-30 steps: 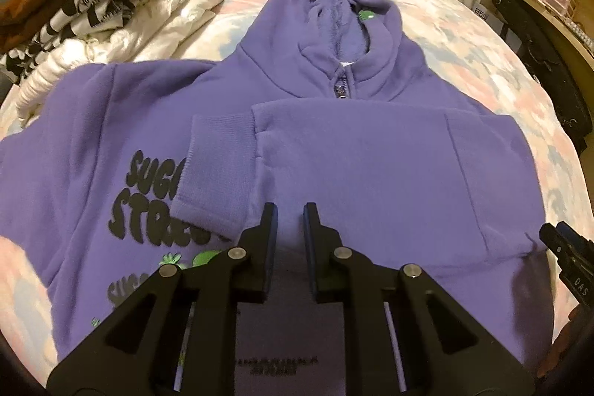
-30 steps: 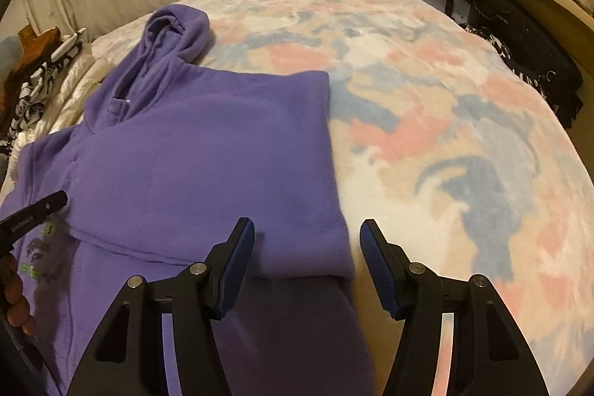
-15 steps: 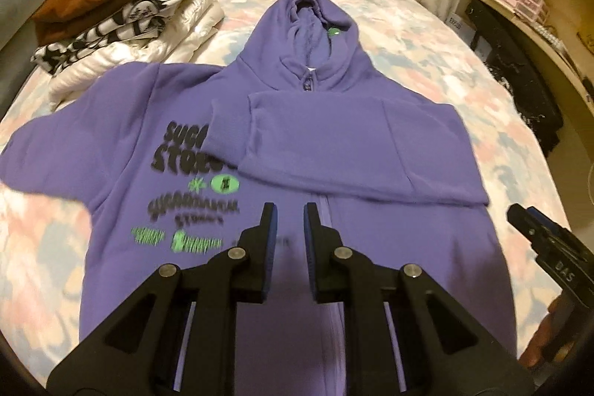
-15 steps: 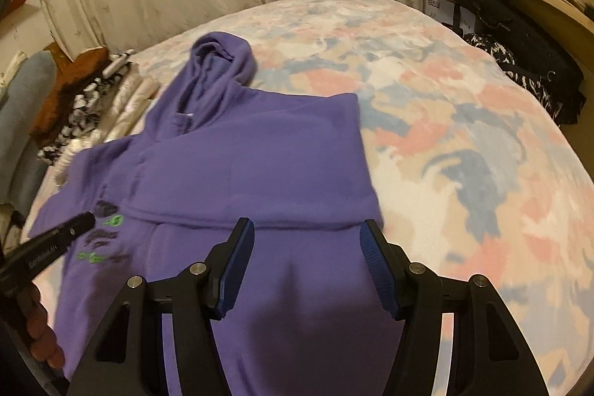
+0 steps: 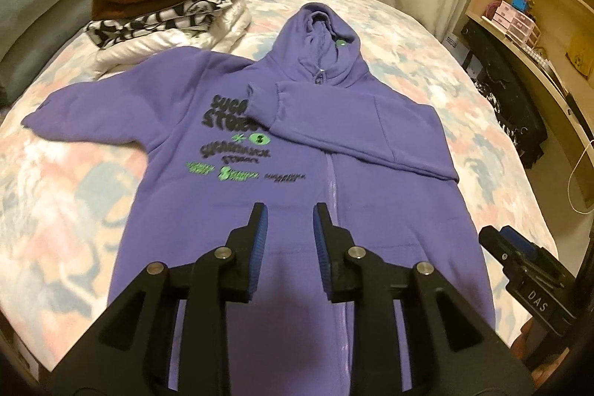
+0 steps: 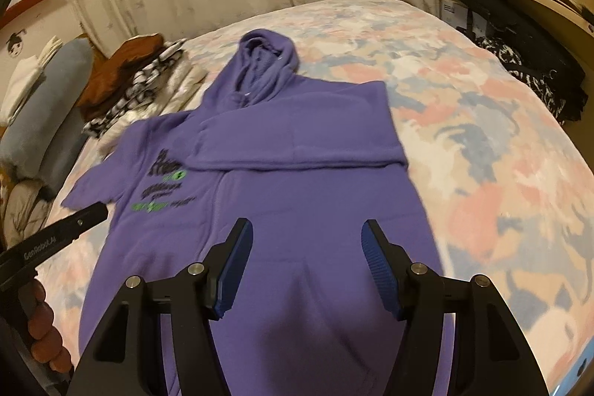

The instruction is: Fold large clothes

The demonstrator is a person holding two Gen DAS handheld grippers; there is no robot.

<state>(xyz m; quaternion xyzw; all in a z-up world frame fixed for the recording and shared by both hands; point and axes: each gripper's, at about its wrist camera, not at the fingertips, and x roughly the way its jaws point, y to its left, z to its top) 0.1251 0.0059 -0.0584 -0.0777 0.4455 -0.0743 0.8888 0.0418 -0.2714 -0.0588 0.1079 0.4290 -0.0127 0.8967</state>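
Note:
A purple zip hoodie (image 5: 297, 195) (image 6: 297, 195) with black and green print lies face up on the bed, hood at the far end. Its right sleeve (image 5: 352, 132) (image 6: 297, 143) is folded across the chest; the left sleeve (image 5: 96, 114) stretches out flat. My left gripper (image 5: 287, 216) hovers above the lower front beside the zip, jaws opening, nothing between them. Over the hoodie's lower right part my right gripper (image 6: 306, 227) hangs open and empty. Each gripper shows at the edge of the other's view: the right gripper (image 5: 519, 255), the left gripper (image 6: 81, 218).
A stack of folded clothes (image 5: 167, 13) (image 6: 137, 88), brown on top, sits at the bed's far left beside a grey bolster (image 5: 41, 6). The floral bedspread (image 6: 482, 143) lies bare on the right. Wooden shelves (image 5: 534, 6) and dark bags (image 5: 512, 106) stand past the right edge. Curtains hang behind.
Both grippers have pulled back and risen from the folded sleeve, so the whole hoodie now shows. The left jaws have parted wider; the right jaws stay as they were.

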